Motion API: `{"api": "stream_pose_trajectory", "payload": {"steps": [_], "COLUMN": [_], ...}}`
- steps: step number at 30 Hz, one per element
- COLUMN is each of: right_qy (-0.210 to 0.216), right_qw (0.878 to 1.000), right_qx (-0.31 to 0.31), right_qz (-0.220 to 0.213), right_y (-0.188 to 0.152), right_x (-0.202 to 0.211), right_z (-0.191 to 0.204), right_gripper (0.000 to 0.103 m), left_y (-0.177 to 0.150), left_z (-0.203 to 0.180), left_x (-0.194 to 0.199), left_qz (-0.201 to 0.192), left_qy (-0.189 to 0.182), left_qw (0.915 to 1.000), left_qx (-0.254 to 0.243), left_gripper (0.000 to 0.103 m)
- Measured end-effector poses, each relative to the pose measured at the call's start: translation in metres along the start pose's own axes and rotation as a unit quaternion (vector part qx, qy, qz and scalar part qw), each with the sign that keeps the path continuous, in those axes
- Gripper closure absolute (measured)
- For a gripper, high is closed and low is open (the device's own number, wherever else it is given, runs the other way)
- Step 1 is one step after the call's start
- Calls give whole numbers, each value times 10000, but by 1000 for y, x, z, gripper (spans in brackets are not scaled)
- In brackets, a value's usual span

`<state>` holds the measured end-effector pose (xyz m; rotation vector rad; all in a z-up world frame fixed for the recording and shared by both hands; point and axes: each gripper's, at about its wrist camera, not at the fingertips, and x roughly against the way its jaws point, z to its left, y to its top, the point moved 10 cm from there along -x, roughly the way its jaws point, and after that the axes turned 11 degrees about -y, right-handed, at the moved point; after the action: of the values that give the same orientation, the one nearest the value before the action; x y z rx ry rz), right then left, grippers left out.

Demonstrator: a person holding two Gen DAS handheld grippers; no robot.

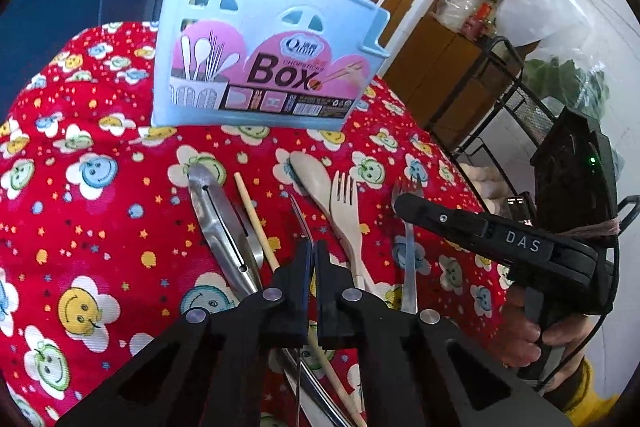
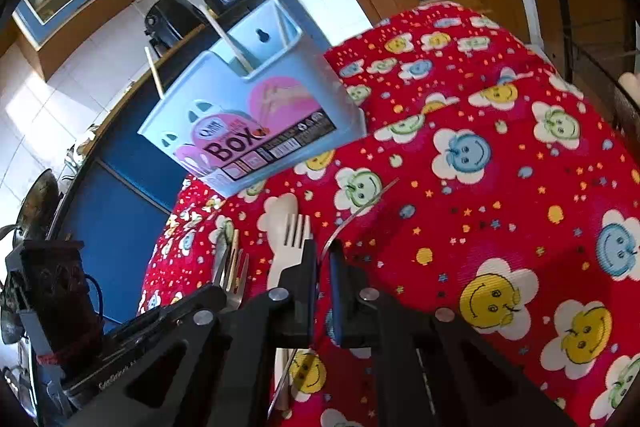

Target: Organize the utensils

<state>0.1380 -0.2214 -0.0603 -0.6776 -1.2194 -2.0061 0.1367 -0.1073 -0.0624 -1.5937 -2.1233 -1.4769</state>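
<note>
My left gripper [image 1: 312, 247] points toward the blue chopsticks box [image 1: 260, 59], pressed onto a thin metal fork [image 1: 301, 217] seen edge-on. My right gripper [image 2: 322, 249] pinches a second steel fork [image 2: 360, 207], its head blurred. On the red smiley tablecloth [image 1: 100, 187] lie steel tongs [image 1: 218, 223], a chopstick [image 1: 256, 223], a wooden spoon [image 1: 314, 177] and a wooden fork [image 1: 346, 203], handles hidden behind my fingers.

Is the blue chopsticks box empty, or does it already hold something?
Not empty. The blue chopsticks box stands upright on the red tablecloth, with three pale sticks poking above its rim.
</note>
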Motion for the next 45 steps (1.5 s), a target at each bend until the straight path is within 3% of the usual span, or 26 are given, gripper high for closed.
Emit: {"api": "stream_pose_trajectory", "payload": {"steps": [8,20,33,45], "right_qy": [-18,-136,-242,-204], "right_qw": [9984,9882,9787,9731], "right_qx": [346,825,1043,1141], "right_qz": [-452,-1285,-1750,-1991], "right_y": [7,25,55,92], "right_x": [28,74,97,110], "right_z": [16,43,56,66], "right_gripper": [97,99,99,99], "left_y": [8,42,98,183], "left_z": [4,-4,-21,-30], "left_x": [16,72,118,152], "left_qz": [-213,-1140,-2001,-2656], "left_qy": [45,31,-29,257], "left_qw": [9998,9935,9790,9608], "left_qx": [52,-61,-388,-751], "left_gripper": [102,102,102,102]}}
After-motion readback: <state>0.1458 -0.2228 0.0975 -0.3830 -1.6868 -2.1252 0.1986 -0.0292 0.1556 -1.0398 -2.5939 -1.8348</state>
